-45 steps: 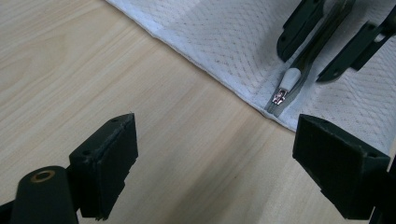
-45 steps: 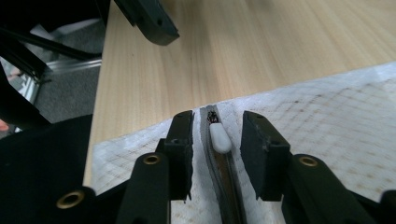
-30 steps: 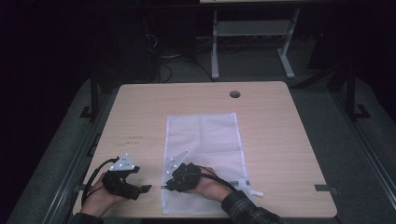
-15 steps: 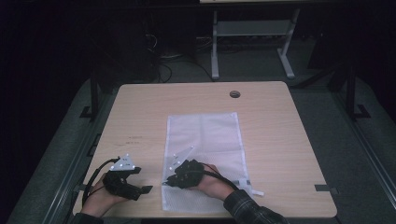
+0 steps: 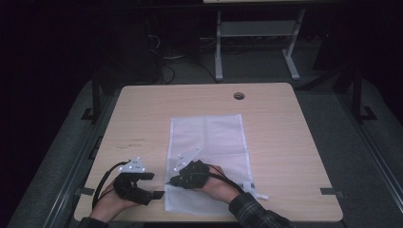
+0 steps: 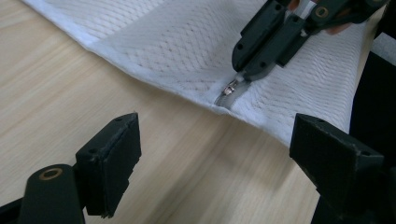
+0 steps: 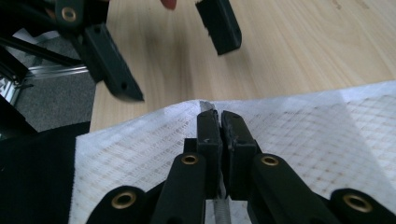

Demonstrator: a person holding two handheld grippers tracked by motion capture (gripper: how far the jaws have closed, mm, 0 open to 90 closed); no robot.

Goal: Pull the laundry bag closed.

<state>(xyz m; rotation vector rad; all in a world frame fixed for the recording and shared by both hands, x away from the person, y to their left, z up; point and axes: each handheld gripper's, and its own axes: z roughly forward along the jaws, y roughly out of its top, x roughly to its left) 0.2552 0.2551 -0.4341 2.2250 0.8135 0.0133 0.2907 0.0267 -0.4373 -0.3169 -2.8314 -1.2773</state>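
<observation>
White mesh bag (image 5: 209, 142) flat on table (image 5: 285, 142), near front edge. Right gripper (image 6: 243, 78) pinched on zipper pull (image 6: 229, 87), apparently at bag's edge. Left gripper (image 5: 159, 194) spread apart, just beside bag, holding nothing.

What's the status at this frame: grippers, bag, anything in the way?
Right gripper shut on zipper pull at mesh bag edge. Left gripper open over table, beside the bag. Nothing in the way.
</observation>
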